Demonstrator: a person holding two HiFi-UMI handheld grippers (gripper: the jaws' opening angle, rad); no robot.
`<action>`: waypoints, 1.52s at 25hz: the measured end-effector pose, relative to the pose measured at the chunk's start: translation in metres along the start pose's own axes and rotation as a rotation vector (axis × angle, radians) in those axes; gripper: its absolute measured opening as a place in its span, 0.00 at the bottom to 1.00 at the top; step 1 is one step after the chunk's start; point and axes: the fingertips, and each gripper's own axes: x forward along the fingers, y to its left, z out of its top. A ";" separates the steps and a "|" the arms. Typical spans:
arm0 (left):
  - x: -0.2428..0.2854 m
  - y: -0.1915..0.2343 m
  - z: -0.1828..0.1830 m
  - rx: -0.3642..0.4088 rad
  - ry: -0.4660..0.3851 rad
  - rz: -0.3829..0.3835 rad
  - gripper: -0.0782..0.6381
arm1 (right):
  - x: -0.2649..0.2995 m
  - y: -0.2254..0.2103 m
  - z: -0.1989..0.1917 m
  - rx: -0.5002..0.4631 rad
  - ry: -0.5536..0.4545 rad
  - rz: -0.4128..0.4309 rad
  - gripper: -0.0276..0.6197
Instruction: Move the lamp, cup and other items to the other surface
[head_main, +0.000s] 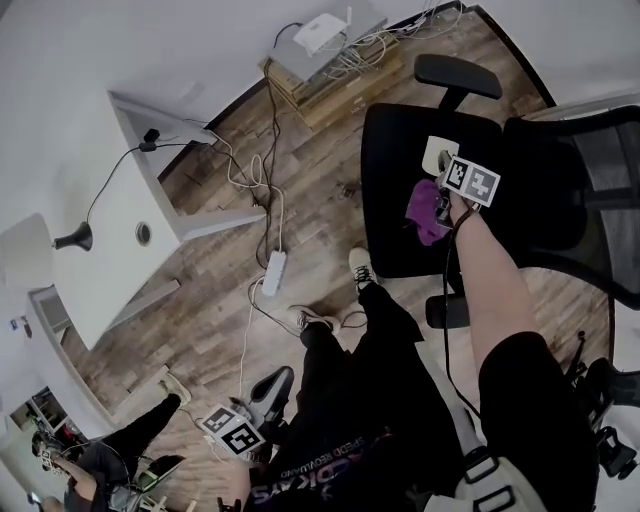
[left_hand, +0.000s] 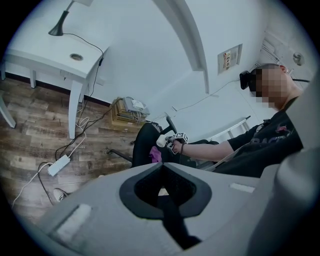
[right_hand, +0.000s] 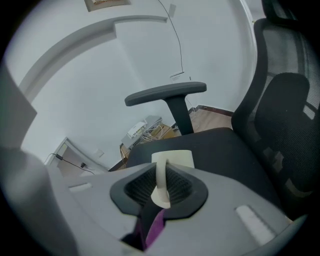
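My right gripper (head_main: 440, 196) hovers low over the black office chair's seat (head_main: 395, 150). It is shut on the handle (right_hand: 162, 182) of a cream cup (right_hand: 173, 159), and a purple cloth (right_hand: 154, 227) is pinched in the same jaws. The cloth (head_main: 425, 212) hangs onto the seat. Down by my legs, my left gripper (head_main: 272, 388) has its jaws together with nothing in them. Its own view looks across at the chair, the cup (left_hand: 160, 142) and the cloth (left_hand: 155, 155). The black lamp (head_main: 73, 239) with its white shade stands on the white desk (head_main: 120, 170) at left.
A power strip (head_main: 273, 272) and cables lie on the wooden floor between desk and chair. A crate with a router (head_main: 322, 48) sits by the wall. The chair's armrest (head_main: 458, 75) and mesh backrest (head_main: 590, 190) border the seat. Another person sits at lower left (head_main: 110, 450).
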 end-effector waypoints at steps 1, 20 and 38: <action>0.001 0.001 -0.001 -0.003 0.002 0.004 0.11 | 0.003 -0.002 -0.007 -0.009 0.016 -0.008 0.11; 0.014 0.011 0.015 0.013 0.023 -0.050 0.11 | -0.020 -0.013 -0.138 -0.158 0.371 -0.038 0.19; -0.034 0.037 0.006 -0.032 -0.136 -0.052 0.11 | -0.077 0.077 -0.160 -0.170 0.358 0.178 0.05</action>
